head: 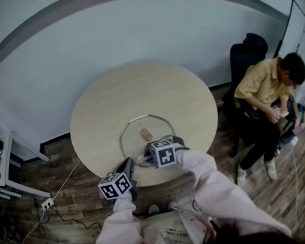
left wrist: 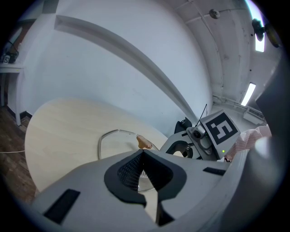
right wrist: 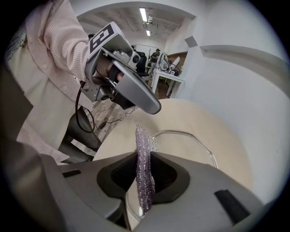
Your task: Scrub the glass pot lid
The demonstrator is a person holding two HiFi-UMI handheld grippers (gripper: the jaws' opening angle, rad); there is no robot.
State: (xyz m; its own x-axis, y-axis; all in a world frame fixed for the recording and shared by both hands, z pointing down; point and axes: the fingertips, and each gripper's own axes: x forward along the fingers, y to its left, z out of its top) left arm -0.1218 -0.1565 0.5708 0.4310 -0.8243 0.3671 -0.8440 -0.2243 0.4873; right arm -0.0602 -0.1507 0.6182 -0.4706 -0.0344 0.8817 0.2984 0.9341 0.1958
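Scrubber point(right wrist: 144, 176), purple and glittery, sits clamped in the right gripper point(right wrist: 145, 156), just ahead of which the glass pot lid point(right wrist: 190, 149) lies flat on the table point(head: 139, 88). Left gripper point(left wrist: 142, 156), jaws together and empty, hovers beside the lid's near rim. Scrubbing looks barely begun, with most of the glass left.

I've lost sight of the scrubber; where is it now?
The sparkly purple scrubber is pinched between the right gripper's jaws, at the near rim of the glass lid on the round table.
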